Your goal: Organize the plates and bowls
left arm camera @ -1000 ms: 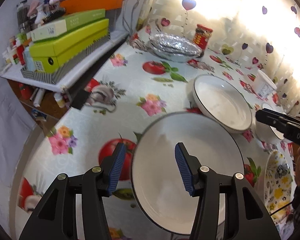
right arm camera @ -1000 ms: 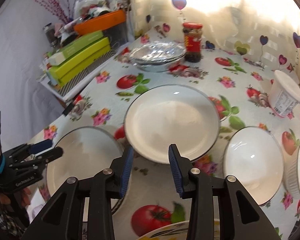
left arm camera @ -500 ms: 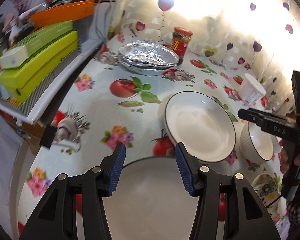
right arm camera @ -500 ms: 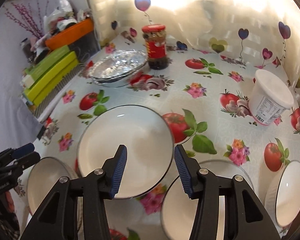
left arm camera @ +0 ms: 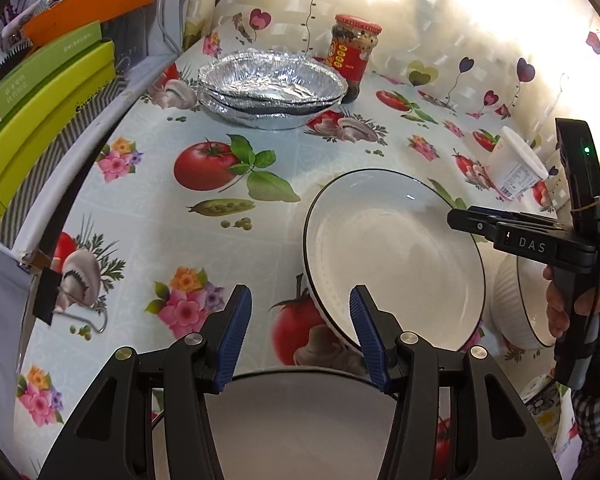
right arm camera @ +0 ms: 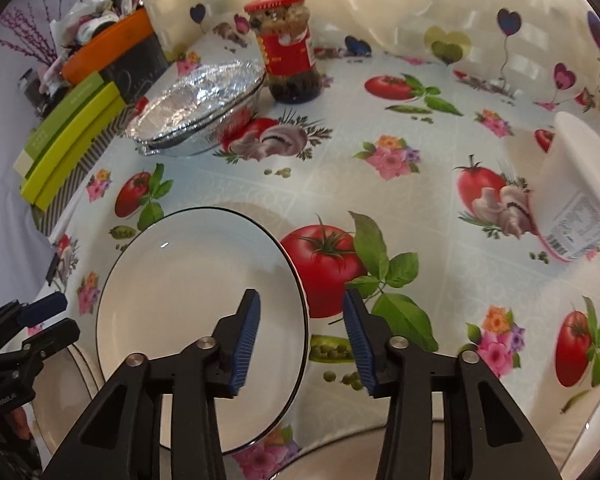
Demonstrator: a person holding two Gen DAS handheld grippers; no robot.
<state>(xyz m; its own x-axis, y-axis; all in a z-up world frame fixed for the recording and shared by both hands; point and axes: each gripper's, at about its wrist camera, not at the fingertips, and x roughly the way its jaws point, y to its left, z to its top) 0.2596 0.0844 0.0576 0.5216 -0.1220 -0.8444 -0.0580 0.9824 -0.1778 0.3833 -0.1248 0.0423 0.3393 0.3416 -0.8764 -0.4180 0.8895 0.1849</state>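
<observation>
- My left gripper [left arm camera: 296, 328] hangs above the table [left arm camera: 300, 160] with its jaws wide apart and nothing between them.
- Its right pad [left arm camera: 366, 338] sits over the near rim of the plate [left arm camera: 396, 256]; whether it touches I cannot tell.
- A second plate [left arm camera: 300, 416] lies directly under the left gripper's body, its far rim just short of the first plate.
- My right gripper [right arm camera: 302, 338] is also spread wide, holding nothing.
- Its left pad [right arm camera: 246, 336] is over the plate [right arm camera: 196, 312]; its right pad [right arm camera: 358, 340] is over bare tablecloth, so the plate's right rim falls in the gap.
- From the left wrist view, the right gripper [left arm camera: 472, 220] reaches in from the right, over the plate's far right edge, gripped by my hand [left arm camera: 568, 300].
- A ribbed bowl [left arm camera: 520, 304] stands just right of the plate, partly hidden behind that gripper.
- A flower-patterned dish [left arm camera: 544, 396] shows at the lower right edge, mostly cut off.
- Foil trays [left arm camera: 272, 88] are stacked at the back, touching or just beside a red jar [left arm camera: 352, 56].
- A white tub [right arm camera: 580, 196] stands at the right, well apart from the plate.
- Green boxes [left arm camera: 40, 100] and an orange tray [left arm camera: 92, 4] sit on a shelf off the left edge of the table.
- A plate [right arm camera: 340, 456] lies under the right gripper's body.
</observation>
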